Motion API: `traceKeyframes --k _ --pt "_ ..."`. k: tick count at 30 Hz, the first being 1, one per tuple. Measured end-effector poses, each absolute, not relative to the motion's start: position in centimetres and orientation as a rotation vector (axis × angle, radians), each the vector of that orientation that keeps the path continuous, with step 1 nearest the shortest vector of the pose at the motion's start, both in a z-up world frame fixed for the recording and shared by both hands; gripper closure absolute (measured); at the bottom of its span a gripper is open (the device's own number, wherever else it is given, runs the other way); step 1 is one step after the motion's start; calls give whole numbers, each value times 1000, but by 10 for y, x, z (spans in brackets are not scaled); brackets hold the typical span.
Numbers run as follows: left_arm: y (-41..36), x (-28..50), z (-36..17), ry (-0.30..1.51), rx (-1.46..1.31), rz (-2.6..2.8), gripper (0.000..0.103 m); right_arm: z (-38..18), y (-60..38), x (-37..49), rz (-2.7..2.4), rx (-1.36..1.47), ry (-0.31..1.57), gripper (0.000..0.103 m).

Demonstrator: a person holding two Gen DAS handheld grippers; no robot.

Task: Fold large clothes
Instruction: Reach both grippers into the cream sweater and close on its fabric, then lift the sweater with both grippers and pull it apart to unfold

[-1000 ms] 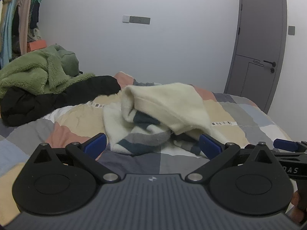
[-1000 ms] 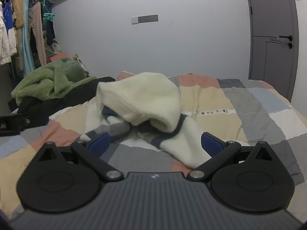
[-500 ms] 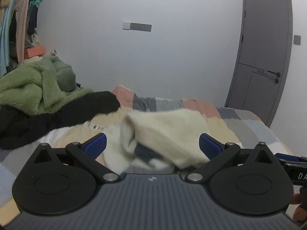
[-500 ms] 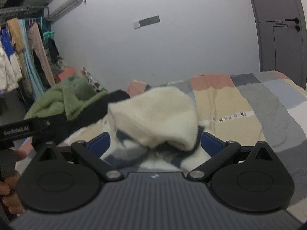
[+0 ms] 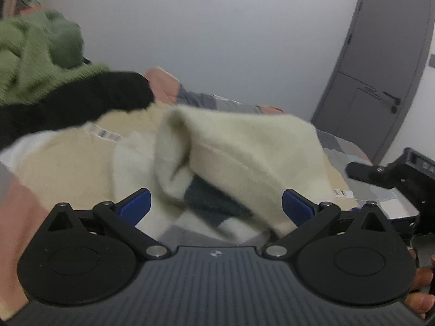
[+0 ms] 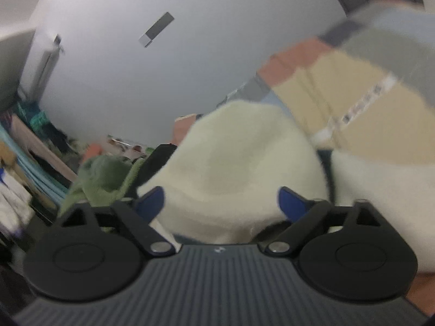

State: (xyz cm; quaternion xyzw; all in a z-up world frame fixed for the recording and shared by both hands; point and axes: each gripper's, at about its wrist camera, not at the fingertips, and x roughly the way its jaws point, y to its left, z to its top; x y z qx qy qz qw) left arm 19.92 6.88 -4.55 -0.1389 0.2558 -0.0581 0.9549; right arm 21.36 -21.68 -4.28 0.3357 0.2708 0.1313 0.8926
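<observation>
A crumpled cream fleece garment (image 5: 239, 149) with dark teal and grey stripes lies in a heap on the patchwork bed (image 5: 62, 168). My left gripper (image 5: 216, 207) is open, its blue fingertips wide apart just in front of the heap, touching nothing. My right gripper (image 6: 221, 203) is open too, rolled to one side, close over the same cream garment (image 6: 239, 163). The right gripper's black body (image 5: 402, 174) shows at the right edge of the left wrist view.
A green fleece (image 5: 32, 54) and a black garment (image 5: 81, 103) are piled at the bed's left. A grey door (image 5: 380, 68) stands at the right. Hanging clothes (image 6: 24, 157) fill the far left. The bed's quilt (image 6: 367, 100) stretches right.
Both grippers have moved closer to the cream garment, which now fills more of each view. The right gripper has rolled sharply, so its view is tilted and blurred.
</observation>
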Motion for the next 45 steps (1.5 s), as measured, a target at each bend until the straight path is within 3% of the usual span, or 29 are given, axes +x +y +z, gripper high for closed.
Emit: traceKeyframes --k 12,18,20,22,25,31,45 --pt "99 243 -116 517 -426 -315 0 -100 -205 208 121 910 692 20" --pt "121 242 -132 535 -501 -318 0 -105 -196 215 73 947 535 21" --pt "130 241 -137 531 -551 -305 0 -99 -190 218 60 927 507 32" --pt "138 238 -140 529 -618 -321 0 -92 -186 220 32 913 521 62" --pt "142 234 -138 538 -671 -378 0 -83 -189 216 1 898 514 81" --pt "145 221 -121 484 -702 -412 0 -48 -199 198 50 800 472 87" --pt "127 142 -69 442 -727 -462 0 -7 -258 146 181 656 447 88"
